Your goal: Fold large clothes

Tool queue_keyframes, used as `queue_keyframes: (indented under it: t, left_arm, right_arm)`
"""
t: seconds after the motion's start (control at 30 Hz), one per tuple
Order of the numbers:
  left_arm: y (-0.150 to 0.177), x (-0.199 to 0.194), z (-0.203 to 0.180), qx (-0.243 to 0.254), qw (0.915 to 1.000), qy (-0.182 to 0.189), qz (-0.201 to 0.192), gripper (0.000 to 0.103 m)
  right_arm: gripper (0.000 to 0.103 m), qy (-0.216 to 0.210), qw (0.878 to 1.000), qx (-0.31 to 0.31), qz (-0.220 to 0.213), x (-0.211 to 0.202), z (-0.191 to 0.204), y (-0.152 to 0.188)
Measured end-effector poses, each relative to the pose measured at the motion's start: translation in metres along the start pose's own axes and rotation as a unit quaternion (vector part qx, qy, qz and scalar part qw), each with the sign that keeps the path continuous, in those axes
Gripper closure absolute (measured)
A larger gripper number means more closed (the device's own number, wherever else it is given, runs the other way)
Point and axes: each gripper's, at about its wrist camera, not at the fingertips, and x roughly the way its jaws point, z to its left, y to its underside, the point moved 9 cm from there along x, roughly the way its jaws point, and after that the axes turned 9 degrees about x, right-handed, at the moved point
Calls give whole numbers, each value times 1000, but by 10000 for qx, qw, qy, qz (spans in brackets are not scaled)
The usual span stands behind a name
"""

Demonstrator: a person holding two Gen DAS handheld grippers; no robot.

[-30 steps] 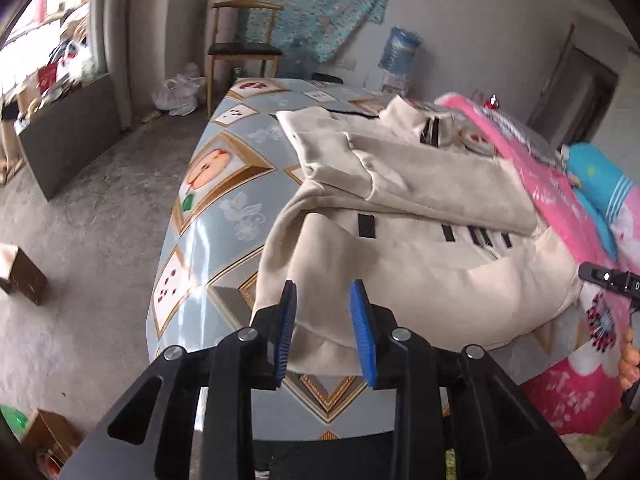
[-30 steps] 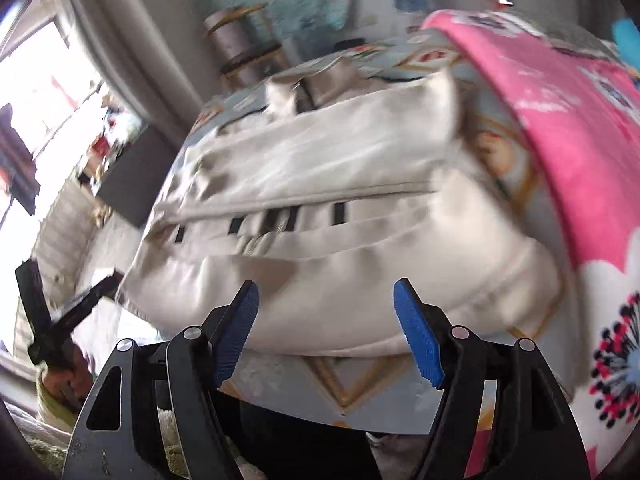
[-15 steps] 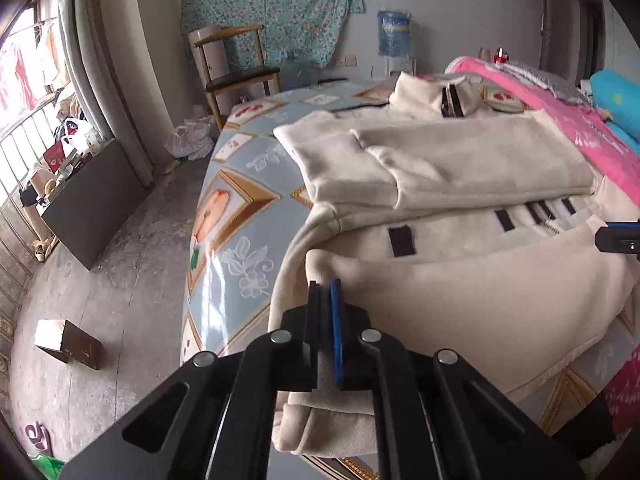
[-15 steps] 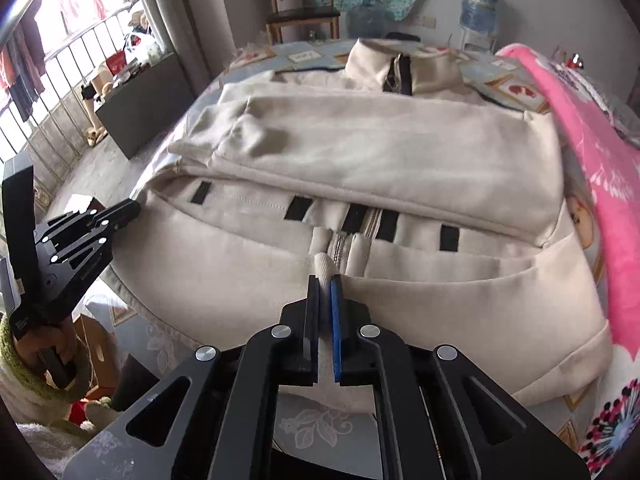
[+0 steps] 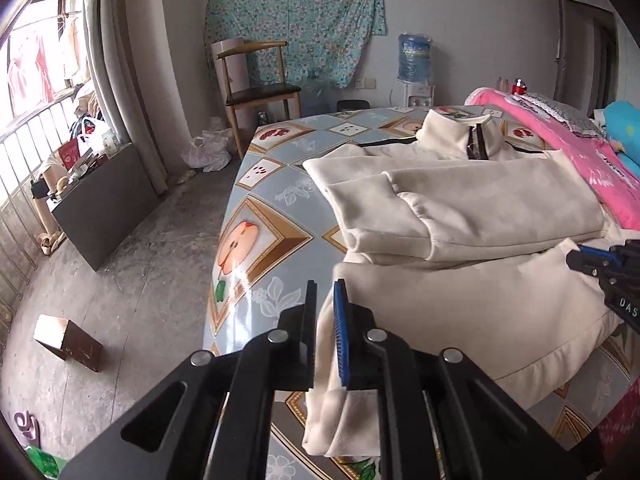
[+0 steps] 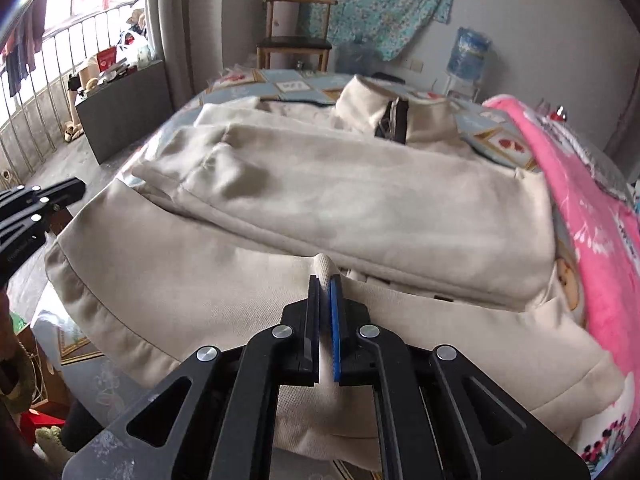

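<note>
Jacket (image 5: pixel 480 200), cream fleece with a zip collar, lies spread across the tiled-pattern bench (image 5: pixel 260 208), filling the centre and right of both views, its sleeves already laid across the chest and its collar toward the top of the frame. A pink blanket (image 5: pixel 592 168) borders it at the right edge.

At the bottom centre of the left wrist view, the left tool (image 5: pixel 325 300) has the hem corner of the jacket between its pads; the jaws are opening slightly there, yet the cloth sits in the narrow gap and looks pinched. At the bottom centre of the right wrist view, the right tool (image 6: pixel 325 292) is clamped together on a ridge of fabric at the middle of the hem.

My reading is that the hem is about to be carried up toward the collar for the cross fold.

Risks from here:
- The left hold looks shallow and its jaws are easing apart, so that corner could slip free and the fold would skew.
- The right tool grips only a small bunched ridge; pulling on it may drag a single layer and leave a wrinkle.
- Uneven lifting could tug the folded sleeves out of place.
- The hem overhanging the bench edge could sag and pull the jacket toward the floor.
</note>
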Motion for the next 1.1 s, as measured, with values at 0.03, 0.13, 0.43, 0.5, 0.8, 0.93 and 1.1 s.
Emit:
queue_keyframes:
  t: [0.03,0.13,0.43,0.5,0.8,0.93,1.1]
  left_arm:
    - [0,-1,4,-23,10000,-64,10,88]
    - [-3,-14,11,-242,9996,79,-150,86]
    - [-9,-16,-80,398,9861,1612,-46,86]
    - [-8,-9,-98,710,9848,1584,-5,86]
    - [-18,12,-130,1039,9801,1691,70,86]
    - [-22,20,-147,1164,9753,1872,133,86]
    - [-15,34,-156,1323,9765,1682,273,86]
  right_arm:
    - [99,-32,9999,31,138,8,-2,5]
    - [99,-75,9999,60,100,4,-2,4]
    - [99,-254,9984,410,-298,4,-3,-11]
    - [99,-270,9977,468,-415,0,-4,-15]
    - [98,-152,9977,440,-499,25,-3,-21]
    - [97,-218,9978,491,-389,29,-4,-21]
    - [80,-589,9957,711,48,23,-13,-19]
